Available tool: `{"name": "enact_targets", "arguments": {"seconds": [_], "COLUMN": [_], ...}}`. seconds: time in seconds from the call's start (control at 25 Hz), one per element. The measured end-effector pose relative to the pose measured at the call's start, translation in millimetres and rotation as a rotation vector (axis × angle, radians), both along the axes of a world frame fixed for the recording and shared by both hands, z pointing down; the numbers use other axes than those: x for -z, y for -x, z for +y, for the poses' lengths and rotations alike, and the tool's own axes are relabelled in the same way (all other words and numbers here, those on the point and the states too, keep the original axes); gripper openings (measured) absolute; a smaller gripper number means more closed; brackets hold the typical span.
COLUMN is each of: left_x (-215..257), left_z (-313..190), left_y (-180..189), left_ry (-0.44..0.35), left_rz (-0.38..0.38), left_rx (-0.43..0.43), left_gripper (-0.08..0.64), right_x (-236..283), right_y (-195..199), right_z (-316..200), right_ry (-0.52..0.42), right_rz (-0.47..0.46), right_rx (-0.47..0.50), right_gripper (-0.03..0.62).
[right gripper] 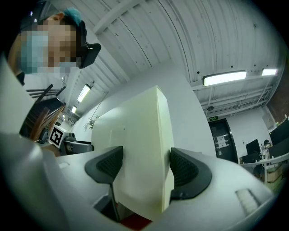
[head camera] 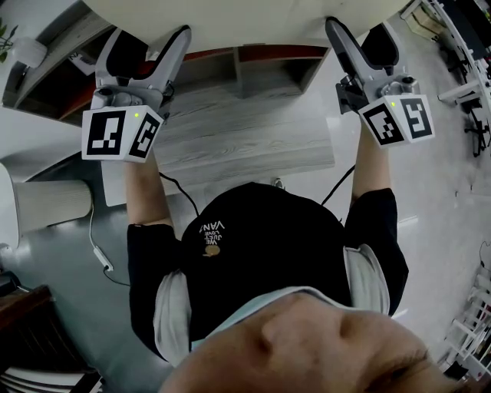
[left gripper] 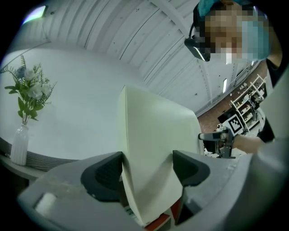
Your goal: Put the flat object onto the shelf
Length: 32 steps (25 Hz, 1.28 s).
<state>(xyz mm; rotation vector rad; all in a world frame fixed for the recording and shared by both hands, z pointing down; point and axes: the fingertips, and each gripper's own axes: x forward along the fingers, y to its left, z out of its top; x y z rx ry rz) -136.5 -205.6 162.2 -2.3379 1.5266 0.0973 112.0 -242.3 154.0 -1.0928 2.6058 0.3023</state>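
Cream-coloured flat object (head camera: 253, 14), one only, is carried off the shelf between two grippers and spans the top edge of the head view, its long axis running left to right from one gripper to the other. Left gripper (head camera: 181, 37) pinches one end: in the left gripper view (left gripper: 146, 164) both dark pads (left gripper: 104, 173) press against the panel (left gripper: 153, 135), which stands edge-up between them and fills the gap. Right gripper (head camera: 334, 28) pinches the opposite end in the same way; in the right gripper view (right gripper: 141, 164) its pads (right gripper: 188, 169) bear on the two faces of the panel (right gripper: 135, 131). Neither arm is the nearer; the load is shared, and each gripper shows in the other's view. One shelf unit (head camera: 245, 130), with a grey wood-grain top and at least two open red-edged compartments, lies ahead of the person and below the panel, between the two forearms. Judged from this, the coming move calls for both grippers to travel together, forward and down, keeping the long axis level and parallel to the shelf front. One white vase (left gripper: 19, 145) of flowers stands on a ledge well apart to the left.
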Motion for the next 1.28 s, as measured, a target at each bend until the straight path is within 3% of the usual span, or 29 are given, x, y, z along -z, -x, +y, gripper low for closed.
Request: {"name": "enact_targets", "arguments": {"seconds": [0.6, 1.28], "left_x": [43.5, 76.4], "left_z": [-12.4, -15.9], "left_y": [4.5, 7.4], "left_ry": [-0.047, -0.084], "left_rz": [-0.047, -0.037], "left_rx": [0.002, -0.002], "left_gripper": [0.360, 0.359], "right_x": [35.3, 67.0], "right_y": [6.5, 10.3], "right_z": [-18.6, -26.9], "right_ry": [-0.022, -0.064], "right_rz": [0.015, 0.018], "right_rx": [0.001, 0.002], "right_gripper": [0.319, 0.319]}}
